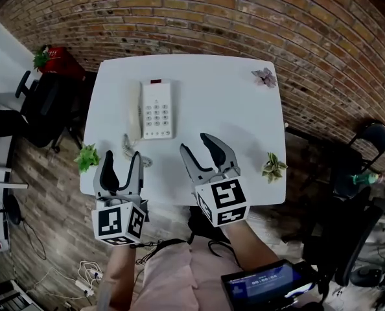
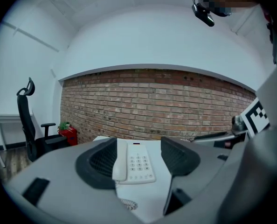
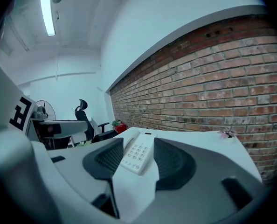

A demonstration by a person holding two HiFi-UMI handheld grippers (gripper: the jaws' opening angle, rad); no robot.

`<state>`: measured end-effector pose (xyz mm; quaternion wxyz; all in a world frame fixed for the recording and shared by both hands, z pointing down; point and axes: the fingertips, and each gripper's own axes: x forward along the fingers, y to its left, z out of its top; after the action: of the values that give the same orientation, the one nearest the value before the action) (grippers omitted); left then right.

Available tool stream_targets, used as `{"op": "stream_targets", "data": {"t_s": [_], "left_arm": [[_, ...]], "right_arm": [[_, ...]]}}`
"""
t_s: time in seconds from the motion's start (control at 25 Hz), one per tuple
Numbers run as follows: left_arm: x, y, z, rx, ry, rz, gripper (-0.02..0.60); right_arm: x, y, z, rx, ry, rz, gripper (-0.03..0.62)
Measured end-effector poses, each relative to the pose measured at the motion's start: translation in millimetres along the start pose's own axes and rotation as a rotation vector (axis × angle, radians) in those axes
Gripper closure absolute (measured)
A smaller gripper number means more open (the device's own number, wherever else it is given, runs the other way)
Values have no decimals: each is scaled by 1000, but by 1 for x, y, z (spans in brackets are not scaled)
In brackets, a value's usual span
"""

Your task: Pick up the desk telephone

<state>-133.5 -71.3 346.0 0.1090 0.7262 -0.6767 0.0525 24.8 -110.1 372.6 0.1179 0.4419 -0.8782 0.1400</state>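
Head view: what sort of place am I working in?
Probably an office: a desk telephone on a white table, a black swivel chair beside it, and a brick wall behind.

- The desk telephone (image 1: 155, 109) is white, with grey keys and a dark red strip at its far end.
- The table (image 1: 212, 96) is white.
- The wall (image 1: 257, 18) is red-brown brick with pale mortar lines.
- The left gripper (image 1: 122, 155) and right gripper (image 1: 196, 142) have dark grey jaws and white bodies with black square markers.
- The near left plant (image 1: 87, 156) is green.
- The far right plant (image 1: 265, 77) is pinkish.
- The floor (image 1: 43, 186) is brown planks.
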Motion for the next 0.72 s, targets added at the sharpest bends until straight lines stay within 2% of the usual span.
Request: {"op": "stream_targets", "data": {"t_s": [0.24, 0.52, 0.72], "left_arm": [[28, 2, 25, 19, -25, 7, 277], [40, 13, 71, 35, -98, 27, 275], [53, 23, 87, 32, -127, 31, 273]], "right_arm": [[27, -15, 32, -12, -36, 20, 384], [45, -22, 85, -37, -116, 29, 382], [57, -25, 101, -51, -136, 26, 382]]}}
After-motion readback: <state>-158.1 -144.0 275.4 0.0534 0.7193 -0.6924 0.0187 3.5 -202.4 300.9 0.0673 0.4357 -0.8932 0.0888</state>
